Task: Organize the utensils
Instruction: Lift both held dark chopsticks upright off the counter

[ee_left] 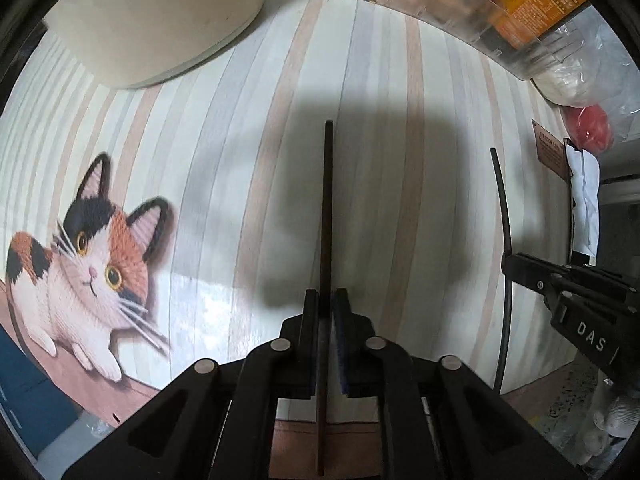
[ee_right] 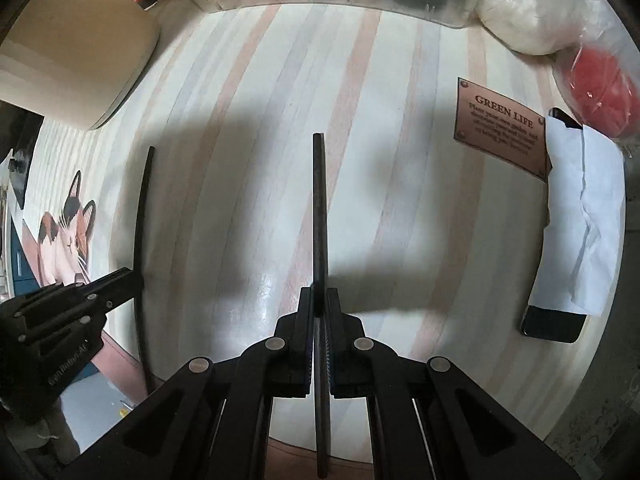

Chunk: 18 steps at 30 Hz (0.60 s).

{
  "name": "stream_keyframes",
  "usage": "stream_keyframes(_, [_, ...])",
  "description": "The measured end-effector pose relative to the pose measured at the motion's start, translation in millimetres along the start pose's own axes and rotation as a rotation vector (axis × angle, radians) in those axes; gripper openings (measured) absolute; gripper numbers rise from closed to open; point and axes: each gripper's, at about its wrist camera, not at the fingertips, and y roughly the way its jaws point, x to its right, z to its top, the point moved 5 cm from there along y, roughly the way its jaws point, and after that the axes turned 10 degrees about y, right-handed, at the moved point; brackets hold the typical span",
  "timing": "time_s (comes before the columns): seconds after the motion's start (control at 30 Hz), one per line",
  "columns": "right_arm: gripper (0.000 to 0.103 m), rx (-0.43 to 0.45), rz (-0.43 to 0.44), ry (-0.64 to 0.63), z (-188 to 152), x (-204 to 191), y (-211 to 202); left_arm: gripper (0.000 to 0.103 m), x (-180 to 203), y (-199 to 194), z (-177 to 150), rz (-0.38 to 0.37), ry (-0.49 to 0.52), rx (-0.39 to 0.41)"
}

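Note:
My left gripper (ee_left: 326, 294) is shut on a dark chopstick (ee_left: 327, 208) that points forward above the striped table mat (ee_left: 240, 160). My right gripper (ee_right: 319, 294) is shut on a second dark chopstick (ee_right: 319, 216), also pointing forward. In the left wrist view the right gripper (ee_left: 508, 264) shows at the right edge with its chopstick (ee_left: 505, 216). In the right wrist view the left gripper (ee_right: 136, 276) shows at the left with its chopstick (ee_right: 141, 232). The two chopsticks are held side by side, apart.
A cream round pot (ee_left: 160, 20) stands at the back left. A clear rack with packets (ee_left: 460, 8) runs along the back. A white bag (ee_right: 528, 12) and a red object in plastic (ee_right: 600, 88) lie at the right, by a black device wrapped in white paper (ee_right: 576, 220).

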Motion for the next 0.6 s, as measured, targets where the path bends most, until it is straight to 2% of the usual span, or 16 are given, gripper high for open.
stream_keyframes(0.17, [0.005,-0.010,-0.020,-0.019,9,-2,3,0.008,-1,-7,11,0.066,0.054,0.032])
stream_keyframes(0.27, [0.006,-0.006,-0.041,-0.012,5,-14,4,0.008,18,-8,9,0.092,0.067,0.038])
stream_keyframes(0.47, [0.006,0.020,-0.079,-0.001,0,-20,5,0.008,31,-6,17,0.136,0.108,0.060])
stream_keyframes(0.5, [0.006,0.029,-0.090,0.001,-1,-22,5,0.008,53,-4,32,0.142,0.110,0.061])
stream_keyframes(0.6, [0.006,0.054,-0.125,0.008,-6,-27,9,0.006,62,2,43,0.148,0.116,0.070])
